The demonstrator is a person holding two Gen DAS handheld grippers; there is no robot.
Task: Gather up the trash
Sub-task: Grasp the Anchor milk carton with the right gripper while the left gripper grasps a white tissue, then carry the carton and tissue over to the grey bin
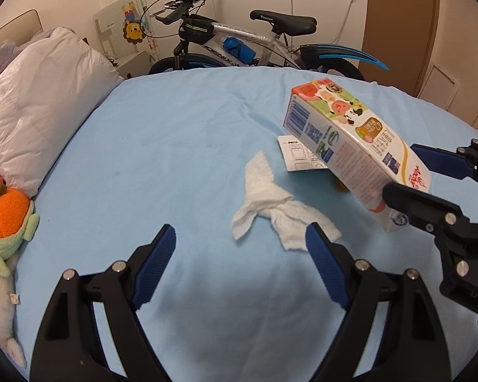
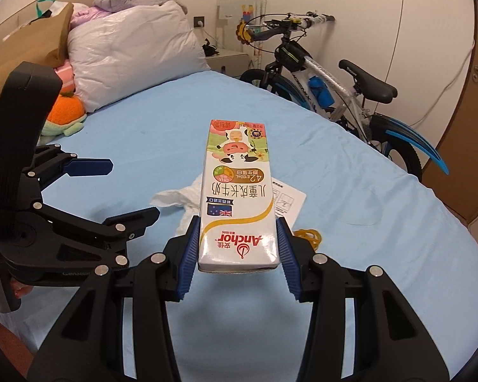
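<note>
My right gripper point(image 2: 237, 245) is shut on a white Anchor milk carton point(image 2: 235, 191) and holds it above the blue bed sheet; the carton also shows in the left wrist view point(image 1: 350, 146), tilted, with the right gripper point(image 1: 411, 172) on its lower end. My left gripper point(image 1: 239, 248) is open and empty, low over the sheet, with a crumpled white tissue point(image 1: 271, 203) just ahead of its right finger. The tissue point(image 2: 178, 195) lies partly behind the carton. A white paper slip point(image 1: 298, 157) and a yellow rubber band point(image 2: 309, 235) lie on the sheet.
A large white pillow point(image 1: 38, 111) and an orange and green plush toy point(image 1: 6, 219) lie at the left of the bed point(image 1: 175, 127). A bicycle point(image 1: 239, 41) stands beyond the bed. A brown paper bag point(image 2: 32, 41) sits at the headboard.
</note>
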